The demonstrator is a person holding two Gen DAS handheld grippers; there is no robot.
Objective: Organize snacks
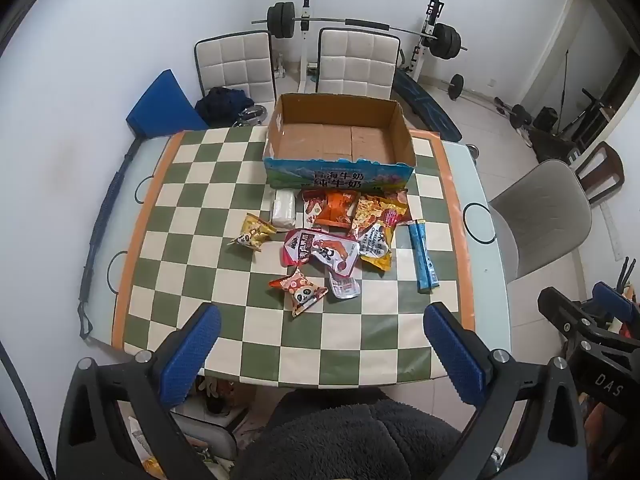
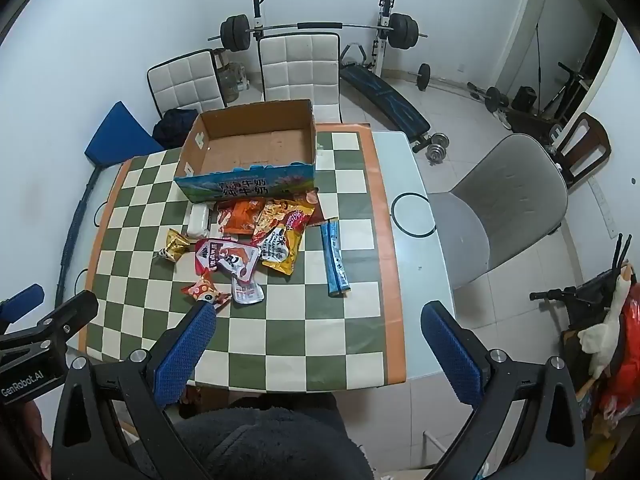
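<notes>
Left wrist view: left gripper [image 1: 322,326] spread wide, empty, raised over near edge of checkered table [image 1: 192,208]. Snack packets [image 1: 320,250] heaped mid-table, just before open cardboard box [image 1: 340,172], nothing inside. Blue stick pack [image 1: 423,256] lying apart, rightward. Right wrist view: right gripper [image 2: 320,324] likewise spread wide, holding nothing.

"青海牛奶 纯牛奶" on cardboard box [image 1: 340,178], "DAS" on right tool [image 1: 608,380], "GenRobot.AI" on left tool [image 2: 24,384]

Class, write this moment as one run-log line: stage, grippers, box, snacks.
stage: start | left gripper: open, nothing held | right gripper: open, nothing held | cardboard box: empty | snack packets: loose on checkered table
</notes>
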